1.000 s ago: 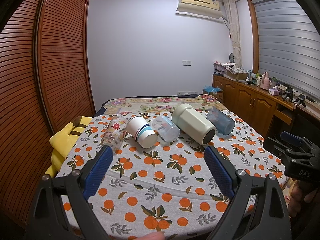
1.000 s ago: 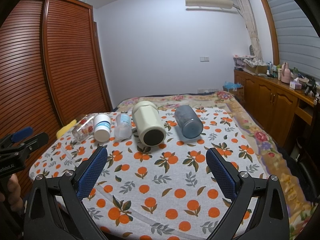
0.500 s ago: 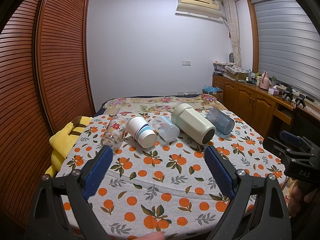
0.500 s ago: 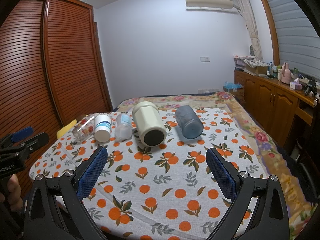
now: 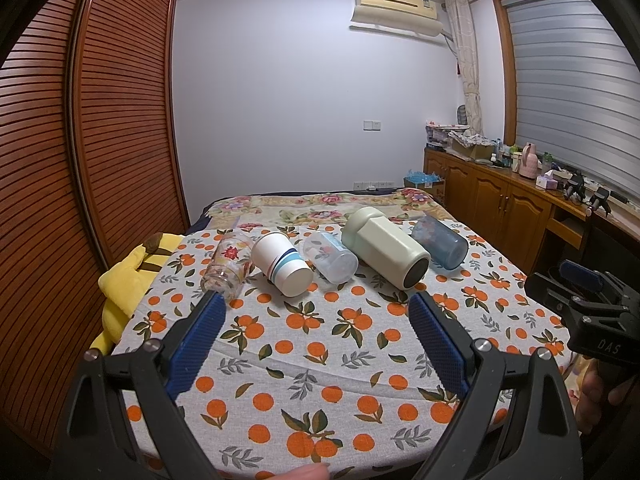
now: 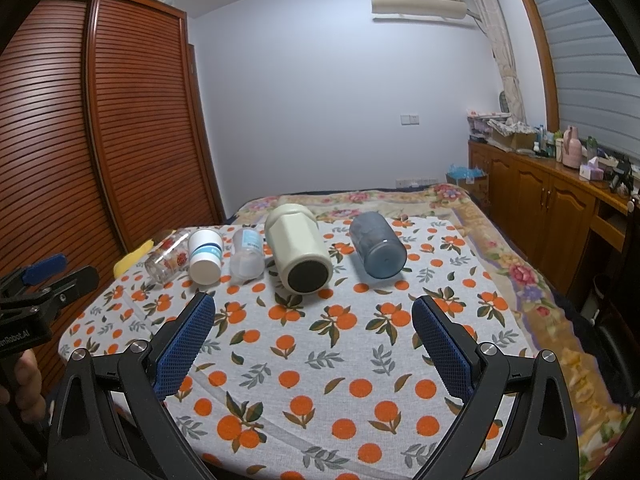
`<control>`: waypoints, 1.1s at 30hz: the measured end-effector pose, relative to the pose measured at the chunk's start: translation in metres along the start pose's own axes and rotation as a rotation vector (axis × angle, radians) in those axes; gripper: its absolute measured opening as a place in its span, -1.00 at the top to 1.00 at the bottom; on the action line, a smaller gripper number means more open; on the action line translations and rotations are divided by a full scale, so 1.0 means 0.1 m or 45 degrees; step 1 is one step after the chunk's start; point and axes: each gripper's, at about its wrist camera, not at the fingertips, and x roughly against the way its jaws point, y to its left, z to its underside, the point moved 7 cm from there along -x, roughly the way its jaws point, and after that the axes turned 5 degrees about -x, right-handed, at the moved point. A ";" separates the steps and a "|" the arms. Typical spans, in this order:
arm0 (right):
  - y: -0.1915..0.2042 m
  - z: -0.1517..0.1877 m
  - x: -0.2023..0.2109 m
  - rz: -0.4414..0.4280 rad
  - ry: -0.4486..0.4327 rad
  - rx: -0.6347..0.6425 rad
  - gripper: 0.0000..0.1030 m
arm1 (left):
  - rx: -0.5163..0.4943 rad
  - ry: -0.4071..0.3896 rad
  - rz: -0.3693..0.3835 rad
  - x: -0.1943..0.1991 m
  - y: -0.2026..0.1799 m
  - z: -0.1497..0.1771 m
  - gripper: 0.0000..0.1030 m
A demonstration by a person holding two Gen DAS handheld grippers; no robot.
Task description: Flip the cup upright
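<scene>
Several cups lie on their sides in a row on the orange-print cloth (image 5: 320, 352): a clear glass with red flowers (image 5: 227, 265), a white paper cup with blue stripes (image 5: 283, 263), a clear plastic cup (image 5: 330, 257), a large cream cup (image 5: 386, 253) and a blue translucent cup (image 5: 440, 242). In the right wrist view they show as glass (image 6: 168, 257), paper cup (image 6: 205, 256), plastic cup (image 6: 247, 254), cream cup (image 6: 298, 254) and blue cup (image 6: 377, 245). My left gripper (image 5: 316, 304) is open and empty, short of the row. My right gripper (image 6: 314, 308) is open and empty, short of the cream cup.
A yellow plush toy (image 5: 128, 276) lies at the cloth's left edge by the slatted wardrobe (image 5: 80, 140). A wooden cabinet (image 5: 508, 204) with clutter runs along the right wall. Each gripper shows at the other view's edge, the right one (image 5: 588, 304) and the left one (image 6: 36, 292).
</scene>
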 end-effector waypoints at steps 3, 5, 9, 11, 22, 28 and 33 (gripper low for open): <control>0.00 0.00 0.01 0.000 0.001 -0.001 -0.95 | -0.001 0.000 -0.002 0.00 0.00 0.00 -0.82; 0.00 0.01 0.01 0.000 0.001 0.000 -0.95 | -0.001 -0.001 -0.001 0.00 0.00 0.00 -0.82; -0.01 0.00 -0.01 0.001 0.002 -0.001 -0.95 | -0.001 -0.001 -0.002 0.00 0.00 0.00 -0.82; -0.01 0.01 0.00 0.000 0.002 0.000 -0.95 | -0.001 0.001 -0.001 0.00 -0.01 0.00 -0.82; 0.00 0.02 -0.05 -0.004 0.024 -0.005 -0.95 | -0.006 0.050 0.006 -0.01 -0.13 0.03 -0.82; -0.08 0.03 -0.22 -0.005 0.055 0.011 -0.95 | -0.009 0.141 0.041 -0.29 -0.12 0.09 -0.82; -0.18 -0.03 -0.48 -0.017 0.106 0.027 -0.95 | -0.015 0.227 0.080 -0.61 -0.11 0.09 -0.82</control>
